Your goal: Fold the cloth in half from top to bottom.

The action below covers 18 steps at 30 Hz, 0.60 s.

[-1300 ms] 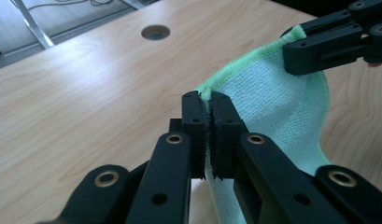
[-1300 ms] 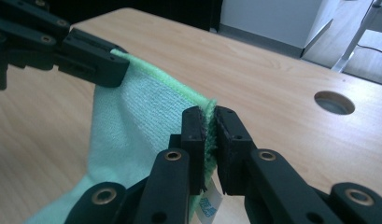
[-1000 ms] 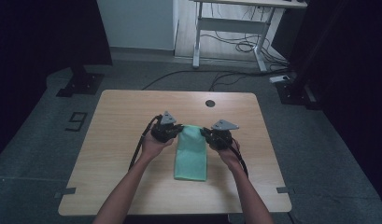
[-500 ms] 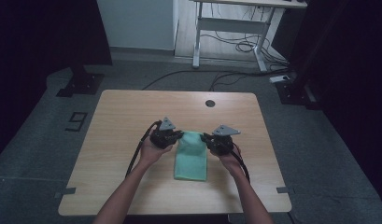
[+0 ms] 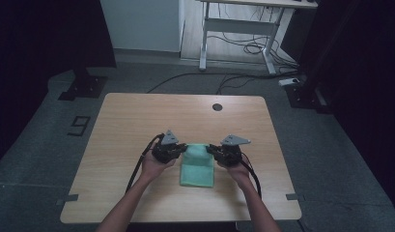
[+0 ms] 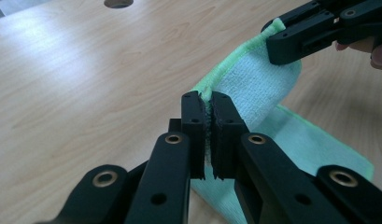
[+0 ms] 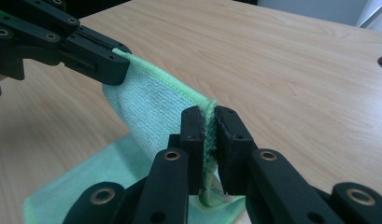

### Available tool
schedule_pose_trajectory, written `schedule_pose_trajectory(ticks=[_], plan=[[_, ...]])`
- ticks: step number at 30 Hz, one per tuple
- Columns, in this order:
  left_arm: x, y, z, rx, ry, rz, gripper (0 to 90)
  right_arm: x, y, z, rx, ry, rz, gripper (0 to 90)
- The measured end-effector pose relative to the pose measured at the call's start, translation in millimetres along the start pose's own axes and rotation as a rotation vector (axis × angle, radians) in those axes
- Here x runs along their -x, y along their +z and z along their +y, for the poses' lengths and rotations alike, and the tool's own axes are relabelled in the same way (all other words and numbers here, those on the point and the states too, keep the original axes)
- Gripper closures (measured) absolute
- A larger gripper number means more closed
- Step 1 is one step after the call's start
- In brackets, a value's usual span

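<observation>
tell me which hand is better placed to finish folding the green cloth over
Neither clearly. The left tongs and right tongs each pinch a far corner of the cloth, lifted evenly, so both should probably carry the edge toward the person together.

In the left gripper view, the jaws covered the pinched corner of the green cloth [image 6: 254,88], and the picture's edge cut off the other gripper's body. In the high view, both grippers hid the cloth's far corners, and its weave was too small to tell.
</observation>
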<state>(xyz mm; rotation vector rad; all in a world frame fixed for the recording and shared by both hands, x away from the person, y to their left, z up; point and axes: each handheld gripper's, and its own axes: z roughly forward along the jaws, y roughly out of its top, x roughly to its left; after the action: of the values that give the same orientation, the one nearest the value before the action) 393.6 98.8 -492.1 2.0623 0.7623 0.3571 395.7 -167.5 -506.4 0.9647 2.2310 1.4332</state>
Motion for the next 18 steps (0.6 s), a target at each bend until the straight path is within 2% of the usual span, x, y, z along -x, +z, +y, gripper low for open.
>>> schedule_pose_trajectory(ticks=[2,4,11,14,18], plan=[[2.5,-1.9,-4.1,-0.002,-0.015,-0.014,85.7,-2.9,-2.4,-3.0,0.007,0.004,0.004,81.4],[5.9,-2.8,-9.2,-0.008,-0.015,-0.02,85.6,-5.7,-3.4,-7.7,-0.008,-0.002,0.006,81.4],[12.4,-4.1,-20.6,-0.019,-0.045,-0.046,85.6,-12.6,-8.1,-21.1,-0.032,0.026,0.036,81.4],[20.4,-9.4,-27.0,-0.006,-0.041,-0.057,85.7,-17.3,-15.7,-25.4,-0.007,0.041,0.052,81.5],[31.9,-14.1,-35.2,-0.005,-0.019,-0.059,85.6,-23.8,-22.9,-33.8,-0.015,0.046,0.064,81.4]])
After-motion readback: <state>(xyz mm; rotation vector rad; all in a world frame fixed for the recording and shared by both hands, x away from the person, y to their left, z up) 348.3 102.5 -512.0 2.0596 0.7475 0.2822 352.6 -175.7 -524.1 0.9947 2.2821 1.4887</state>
